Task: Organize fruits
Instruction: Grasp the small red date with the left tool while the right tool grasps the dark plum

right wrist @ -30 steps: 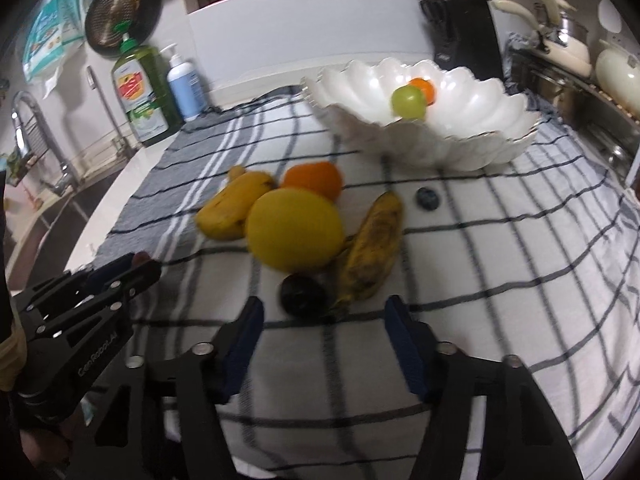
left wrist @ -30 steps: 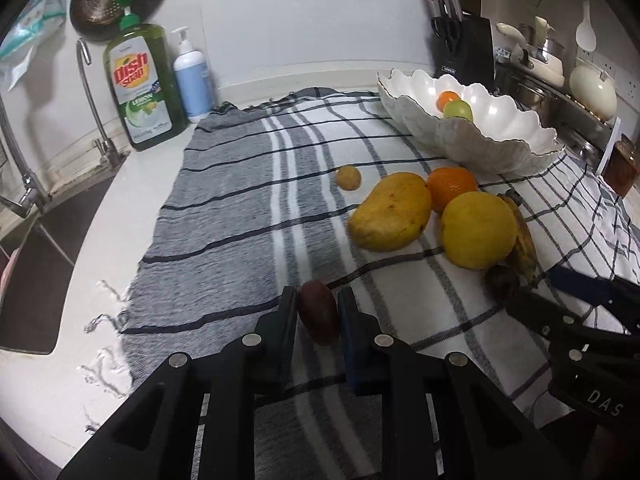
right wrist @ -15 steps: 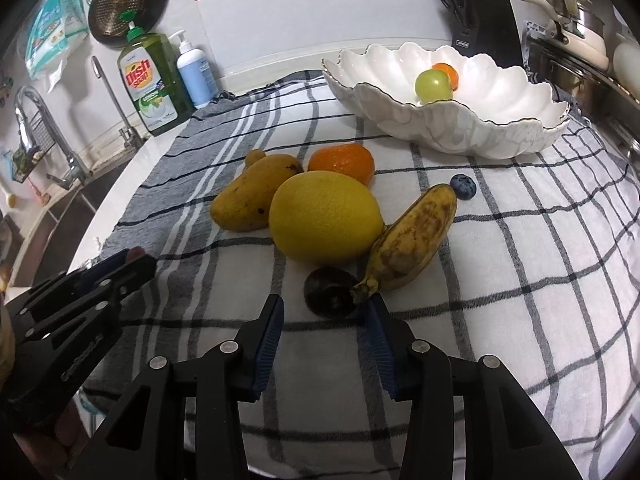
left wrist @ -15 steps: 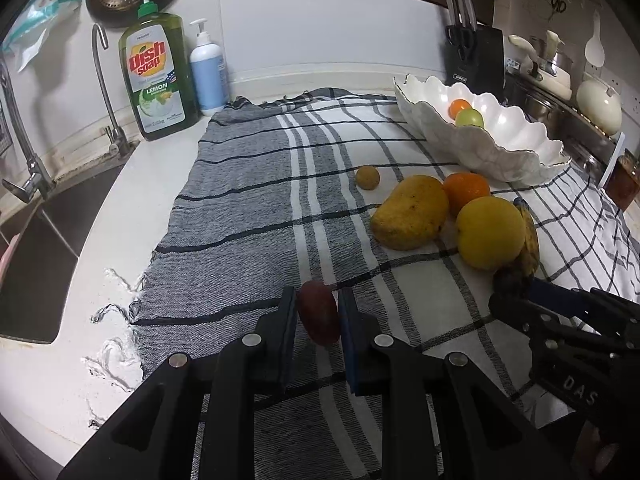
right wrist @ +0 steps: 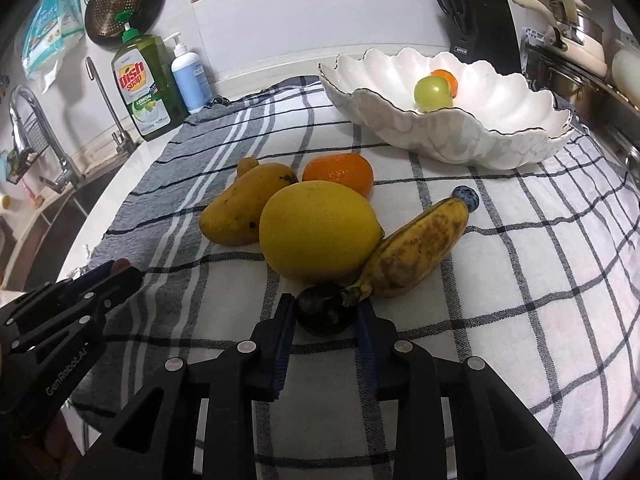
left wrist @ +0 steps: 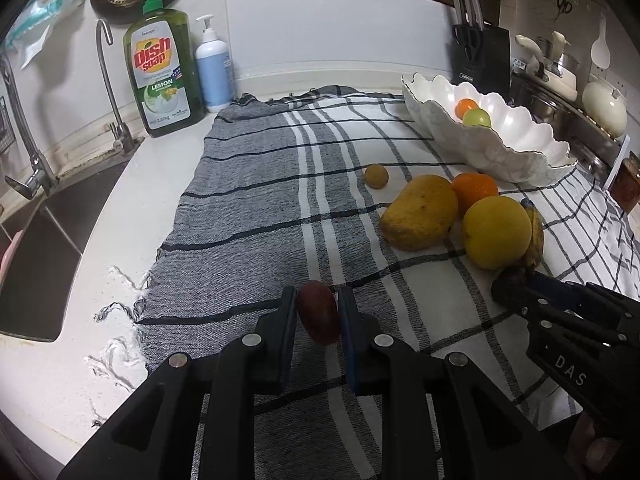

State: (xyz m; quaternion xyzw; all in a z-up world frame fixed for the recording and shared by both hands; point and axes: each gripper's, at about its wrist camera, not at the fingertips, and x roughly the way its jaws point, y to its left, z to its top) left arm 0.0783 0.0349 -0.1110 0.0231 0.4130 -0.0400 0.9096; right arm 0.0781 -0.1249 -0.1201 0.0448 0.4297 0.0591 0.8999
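Observation:
My left gripper (left wrist: 318,312) is shut on a dark red fruit (left wrist: 319,312), held just above the striped cloth. My right gripper (right wrist: 325,314) is shut on a small dark purple fruit (right wrist: 325,311) that lies on the cloth against the banana's stem. A mango (right wrist: 244,208), a large yellow citrus (right wrist: 318,236), an orange (right wrist: 340,172), a banana (right wrist: 418,252), a blueberry (right wrist: 466,197) and a small brown fruit (left wrist: 376,176) lie on the cloth. The white scalloped bowl (right wrist: 500,136) holds a green fruit (right wrist: 432,94) and a small orange one (right wrist: 446,78).
The checked cloth (left wrist: 260,208) covers the counter. A dish soap bottle (left wrist: 162,76) and a white pump bottle (left wrist: 212,70) stand at the back left by the sink (left wrist: 36,256) and tap. A knife block (left wrist: 482,56) and pots stand behind the bowl.
My right gripper moved forward and its jaws closed from wide open onto the dark purple fruit. My left gripper kept hold of the red fruit and pulled back a little.

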